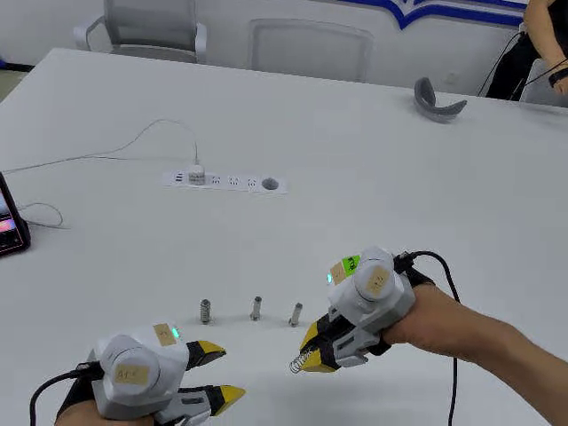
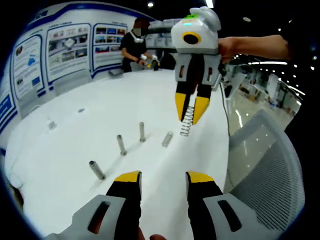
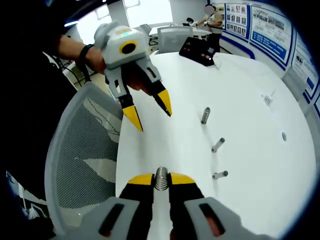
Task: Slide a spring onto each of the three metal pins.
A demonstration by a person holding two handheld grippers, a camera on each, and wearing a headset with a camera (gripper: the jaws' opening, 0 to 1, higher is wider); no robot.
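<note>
Three short metal pins stand in a row on the white table [image 1: 373,177]. The left pin [image 1: 206,311] wears a spring [image 3: 205,115]; the middle pin [image 1: 256,308] and the right pin [image 1: 295,314] are bare. My right gripper [image 1: 307,355] hovers just right of the row, shut on a loose spring [image 1: 300,362] that sticks out past its yellow tips [image 3: 160,178]. In the left gripper view that gripper [image 2: 192,107] hangs tip-down with the spring [image 2: 186,125] dangling. My left gripper [image 1: 229,371] is low at the front left, open and holding nothing [image 2: 164,177].
A white power strip [image 1: 226,181] with a plugged charger and cable lies mid-table. A dark device [image 1: 9,226] sits at the left edge, a grey curved object [image 1: 437,100] at the far right. Chairs [image 1: 151,27] line the far side. A mesh chair [image 3: 85,150] stands nearby.
</note>
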